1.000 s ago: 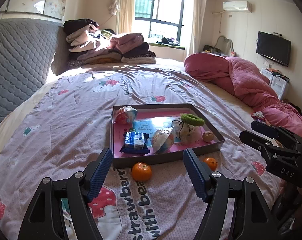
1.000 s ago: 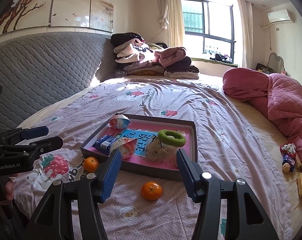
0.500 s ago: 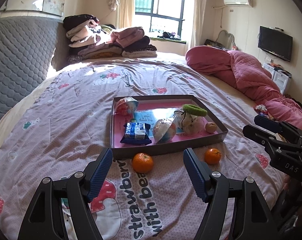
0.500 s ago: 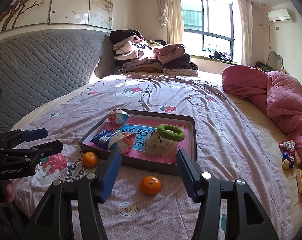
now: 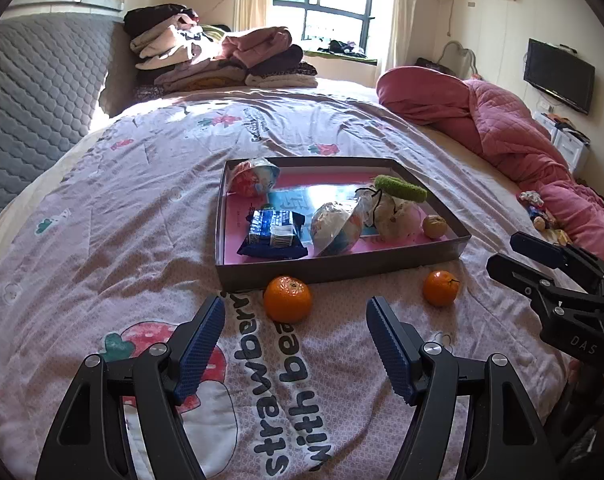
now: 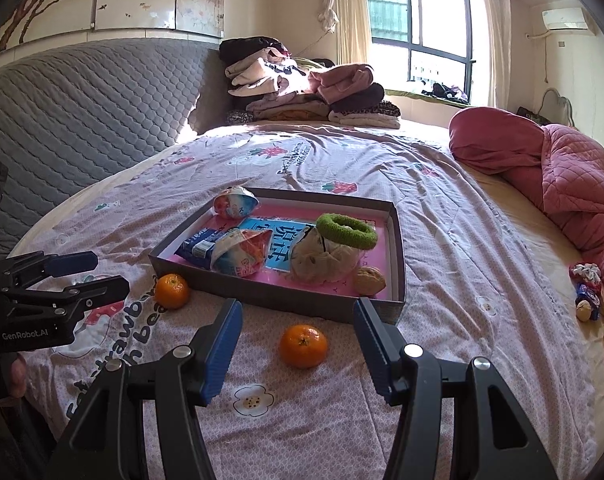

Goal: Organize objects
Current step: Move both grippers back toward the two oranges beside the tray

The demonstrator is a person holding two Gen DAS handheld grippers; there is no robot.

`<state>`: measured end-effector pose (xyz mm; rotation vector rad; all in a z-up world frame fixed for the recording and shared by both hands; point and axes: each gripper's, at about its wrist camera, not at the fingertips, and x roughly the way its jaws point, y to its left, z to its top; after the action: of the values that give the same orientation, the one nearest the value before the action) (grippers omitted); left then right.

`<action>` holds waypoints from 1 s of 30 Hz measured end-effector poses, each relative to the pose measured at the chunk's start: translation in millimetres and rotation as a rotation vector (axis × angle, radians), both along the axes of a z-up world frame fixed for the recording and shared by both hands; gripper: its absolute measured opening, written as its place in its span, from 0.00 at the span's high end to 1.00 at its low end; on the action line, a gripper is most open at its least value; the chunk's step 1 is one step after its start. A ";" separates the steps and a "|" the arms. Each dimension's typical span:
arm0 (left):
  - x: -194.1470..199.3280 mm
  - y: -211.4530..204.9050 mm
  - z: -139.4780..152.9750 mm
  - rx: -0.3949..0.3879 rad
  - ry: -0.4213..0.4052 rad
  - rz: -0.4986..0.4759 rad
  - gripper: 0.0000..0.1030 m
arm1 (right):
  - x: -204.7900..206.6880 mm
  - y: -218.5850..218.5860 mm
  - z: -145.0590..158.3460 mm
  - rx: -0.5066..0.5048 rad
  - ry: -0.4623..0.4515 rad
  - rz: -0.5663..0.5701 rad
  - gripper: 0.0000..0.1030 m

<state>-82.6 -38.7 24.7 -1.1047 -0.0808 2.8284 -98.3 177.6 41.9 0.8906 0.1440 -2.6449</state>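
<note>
Both hand-held grippers have sunk toward the lilac strawberry-print bedspread since the earlier frames, so the objects now sit higher and larger in each view. The left gripper, black with blue ribbed pads, stands with its jaws wide apart and nothing between them; the left-hand round orange tangerine, which earlier lay low between the fingertips, now lies just beyond them, close to the near wall of the shallow grey cardboard tray with a pink floor. The right gripper is likewise spread and empty, its opening unchanged; the right-hand round orange tangerine lies on the bedspread between its fingertips, touched by neither pad, just in front of the tray. The objects themselves have not shifted. Inside the tray lie a dark blue foil snack packet, two round printed snack pouches, one at the far left corner, a cream drawstring cloth bag with a green fuzzy hair ring resting on it, and a tan walnut at the near right corner. A pink quilted blanket is heaped at the right.
</note>
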 end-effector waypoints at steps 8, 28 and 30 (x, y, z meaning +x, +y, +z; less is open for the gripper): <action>-6.7 1.0 -13.7 -0.001 -0.042 -0.002 0.28 | -6.8 -0.5 -15.6 0.008 -0.041 -0.002 0.45; -19.1 -0.1 -38.6 -0.002 -0.119 0.002 0.28 | -18.6 -4.3 -44.4 0.027 -0.107 -0.004 0.45; -20.2 0.1 -40.4 -0.002 -0.128 0.001 0.28 | -19.7 -4.4 -46.3 0.028 -0.112 -0.002 0.45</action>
<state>-102.8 -38.6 -15.7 -1.2847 -0.0890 2.7562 -118.0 173.1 -4.5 1.0457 0.1522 -2.5931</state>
